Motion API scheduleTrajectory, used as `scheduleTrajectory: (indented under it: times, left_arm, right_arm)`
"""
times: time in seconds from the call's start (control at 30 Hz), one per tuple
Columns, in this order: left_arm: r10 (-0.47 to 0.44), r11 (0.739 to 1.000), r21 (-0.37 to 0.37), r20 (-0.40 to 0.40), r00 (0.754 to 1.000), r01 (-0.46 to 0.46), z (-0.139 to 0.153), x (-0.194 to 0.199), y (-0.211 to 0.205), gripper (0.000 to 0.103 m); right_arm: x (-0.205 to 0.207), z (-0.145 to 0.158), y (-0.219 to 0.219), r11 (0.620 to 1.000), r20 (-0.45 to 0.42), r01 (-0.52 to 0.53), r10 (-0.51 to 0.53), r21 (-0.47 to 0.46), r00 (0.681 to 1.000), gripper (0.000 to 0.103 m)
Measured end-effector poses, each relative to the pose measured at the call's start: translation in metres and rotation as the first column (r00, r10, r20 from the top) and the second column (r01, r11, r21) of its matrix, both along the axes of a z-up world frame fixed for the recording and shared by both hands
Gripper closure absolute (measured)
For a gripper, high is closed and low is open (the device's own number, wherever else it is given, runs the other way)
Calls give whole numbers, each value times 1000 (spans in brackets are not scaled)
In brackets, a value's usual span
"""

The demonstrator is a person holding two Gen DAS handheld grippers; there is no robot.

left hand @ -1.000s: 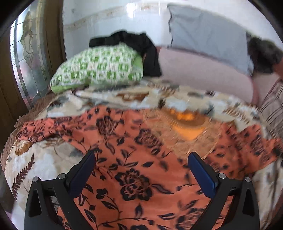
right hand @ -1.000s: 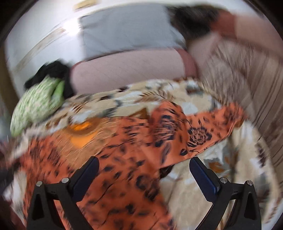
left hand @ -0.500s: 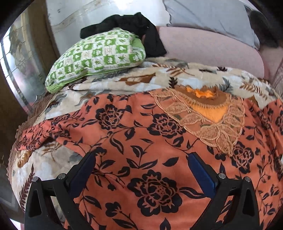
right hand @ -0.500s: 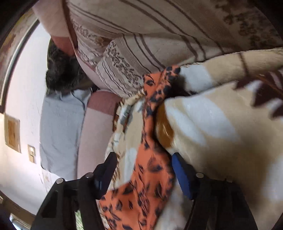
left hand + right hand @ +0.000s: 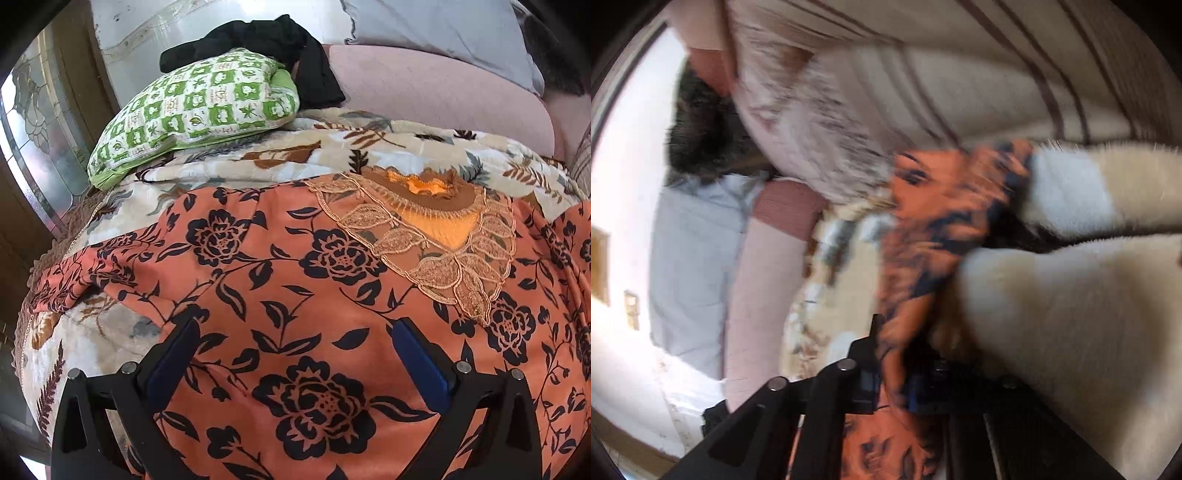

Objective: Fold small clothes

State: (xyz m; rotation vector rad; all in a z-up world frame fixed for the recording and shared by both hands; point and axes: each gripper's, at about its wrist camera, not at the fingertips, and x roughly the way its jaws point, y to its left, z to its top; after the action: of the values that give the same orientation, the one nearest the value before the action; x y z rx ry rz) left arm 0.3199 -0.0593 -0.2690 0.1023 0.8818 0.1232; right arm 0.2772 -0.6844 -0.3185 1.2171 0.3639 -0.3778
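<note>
An orange dress with black flowers [image 5: 295, 295] lies spread flat on the blanket-covered bed, its lace neckline [image 5: 436, 236] at the far side. My left gripper [image 5: 295, 343] hovers open and empty just above the dress's middle. In the rolled, blurred right wrist view, my right gripper [image 5: 892, 365] is shut on the edge of the orange dress [image 5: 938, 221], which runs up from the jaws over the blanket.
A cream leaf-print blanket [image 5: 258, 162] covers the bed and shows in the right wrist view [image 5: 1071, 314]. A green checked pillow [image 5: 195, 110] with a black garment [image 5: 280, 40] sits at the back left. A pink bolster [image 5: 424, 96] and grey pillow [image 5: 443, 33] line the back.
My right gripper rolled sideways at the dress's right edge and closed on the fabric. My left gripper moved in a little over the dress and stayed open.
</note>
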Motion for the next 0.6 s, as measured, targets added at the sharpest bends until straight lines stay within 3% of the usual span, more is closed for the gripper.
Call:
scheduleTrajectory:
  times: [0.13,0.27,0.43,0.53,0.6]
  left_arm:
    - [43,998,-38,25,999,-42,11,-3,17,0]
    - [113,991,-73,47,993,-109,24,-5,46,0]
    - [225,970,-111,64,972,-217,39,-10,97,0]
    - [284,952,-137,65,957,-273,44,-13,129,0]
    - [330,936,-149,64,942,-318,46,-15,152,0]
  right_arm:
    - [7,60,36,991,130,-119,125,-59,984,95]
    - [28,107,95,957,262,-285,288,-53,921,95]
    - [72,146,229,835,332,-541,541,-102,773,95]
    - [94,137,312,757,348,-647,632,-88,693,95]
    - [105,122,360,717,330,-693,672,-70,663,95]
